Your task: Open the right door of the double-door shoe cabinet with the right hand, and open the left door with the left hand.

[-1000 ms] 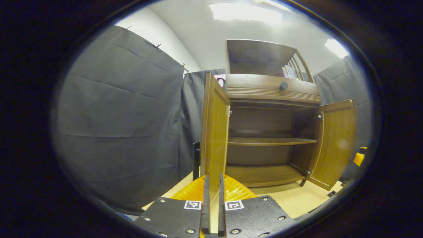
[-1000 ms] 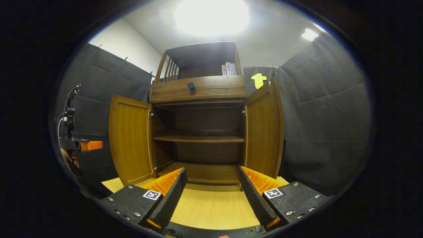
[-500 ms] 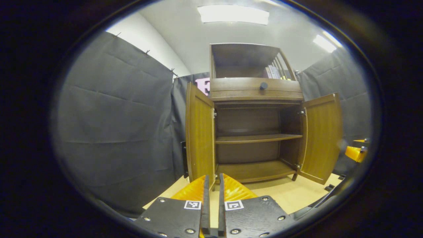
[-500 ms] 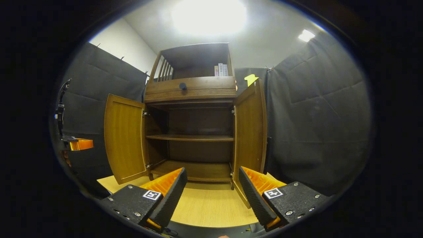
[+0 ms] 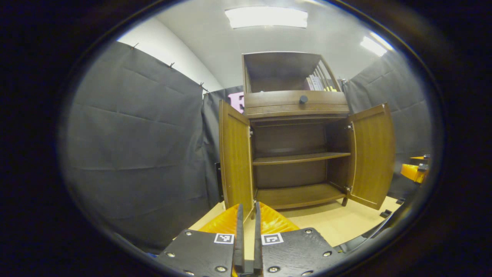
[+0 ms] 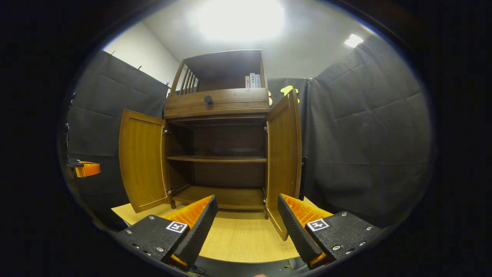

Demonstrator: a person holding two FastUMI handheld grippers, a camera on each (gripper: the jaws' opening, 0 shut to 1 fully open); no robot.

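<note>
1 shoe cabinet (image 6: 226, 154) w/ 2 doors, both swung open: left door (image 6: 141, 165) and right door (image 6: 283, 154) either side of the cabinet's inside, which has 2 shelf levels, 1 mid shelf (image 6: 217, 158) and 1 bottom board (image 6: 223, 194) below it. Above the doors 1 drawer front (image 6: 219, 103) w/ 1 round knob (image 6: 208, 99), and 1 open top compartment (image 6: 226, 71) w/ approx 2–3 books (image 6: 252, 80), exact no. hard to tell. 2 ceiling lights (image 5: 266, 17) above the cabinet, 2 grippers: left gripper (image 5: 246, 234), right gripper (image 6: 248, 219)
</note>
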